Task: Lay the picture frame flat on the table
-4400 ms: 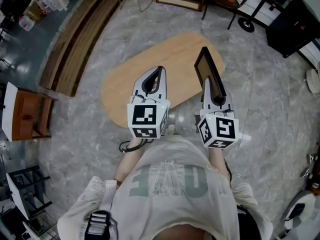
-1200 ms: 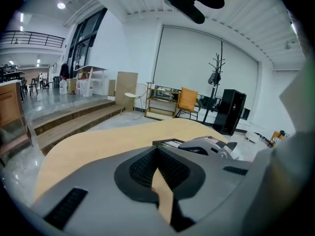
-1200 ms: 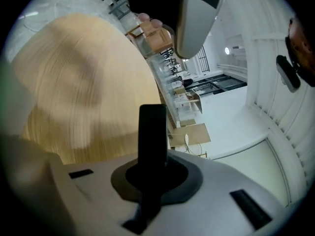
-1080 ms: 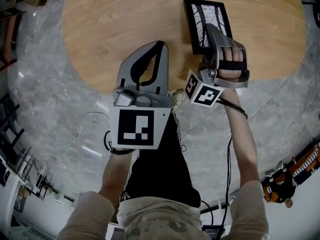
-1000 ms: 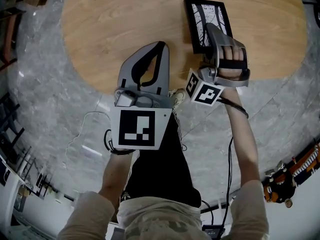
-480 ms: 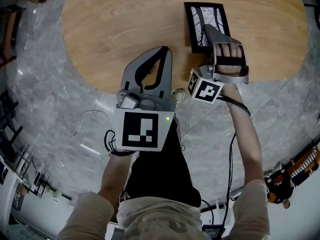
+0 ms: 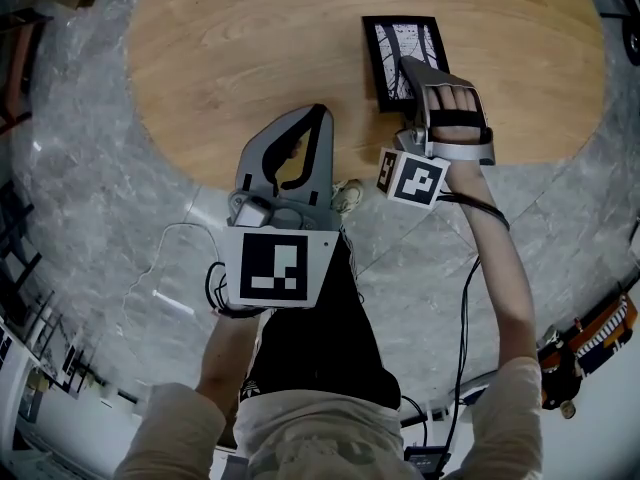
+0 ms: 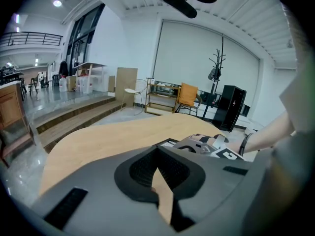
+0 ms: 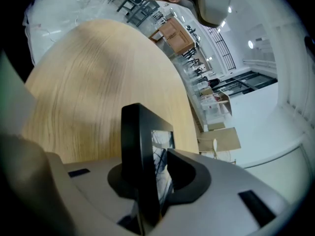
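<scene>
My R gripper has just been opening: jaws slack, w/ the picture frame's near end between them, not pinched. Frame lies face up on the table, on its right half, close to its near edge. My L gripper is clenched on nothing, over the table's near edge.
</scene>
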{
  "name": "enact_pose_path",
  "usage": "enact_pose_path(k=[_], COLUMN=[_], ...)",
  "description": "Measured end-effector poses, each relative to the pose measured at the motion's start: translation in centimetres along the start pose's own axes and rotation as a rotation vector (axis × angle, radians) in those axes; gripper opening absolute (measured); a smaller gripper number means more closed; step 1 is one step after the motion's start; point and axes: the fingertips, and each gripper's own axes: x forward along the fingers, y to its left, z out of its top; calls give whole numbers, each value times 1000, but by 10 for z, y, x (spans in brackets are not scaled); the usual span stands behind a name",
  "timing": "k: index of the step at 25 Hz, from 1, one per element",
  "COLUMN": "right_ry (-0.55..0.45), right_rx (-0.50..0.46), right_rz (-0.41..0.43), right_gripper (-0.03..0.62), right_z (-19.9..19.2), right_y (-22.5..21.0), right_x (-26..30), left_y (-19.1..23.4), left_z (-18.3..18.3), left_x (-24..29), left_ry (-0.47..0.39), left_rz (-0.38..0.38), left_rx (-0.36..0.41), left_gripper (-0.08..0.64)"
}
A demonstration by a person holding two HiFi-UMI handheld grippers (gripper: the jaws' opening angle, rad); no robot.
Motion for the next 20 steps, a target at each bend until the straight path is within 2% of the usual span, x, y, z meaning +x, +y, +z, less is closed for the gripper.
enact_pose_path(k=[3,9,13,20], right_ry=[-15,-27,-41,-54], right_rx=[39,64,102,83], right_rz=[96,203,320,435], right_gripper=[125,161,232,270], right_z=[0,2,4,5], right_y=[7,10,18,24], right_x=[0,-2,-6,-9], left_y=[-1,-2,-3,7], left_z=[6,12,16,19], left_x=[-1,-3,-7,-10], left_ry=[0,14,11,7], left_rz=[-1,-9,-8,8], left_rx=[0,1,1,-18], left_gripper=[9,9,9,9])
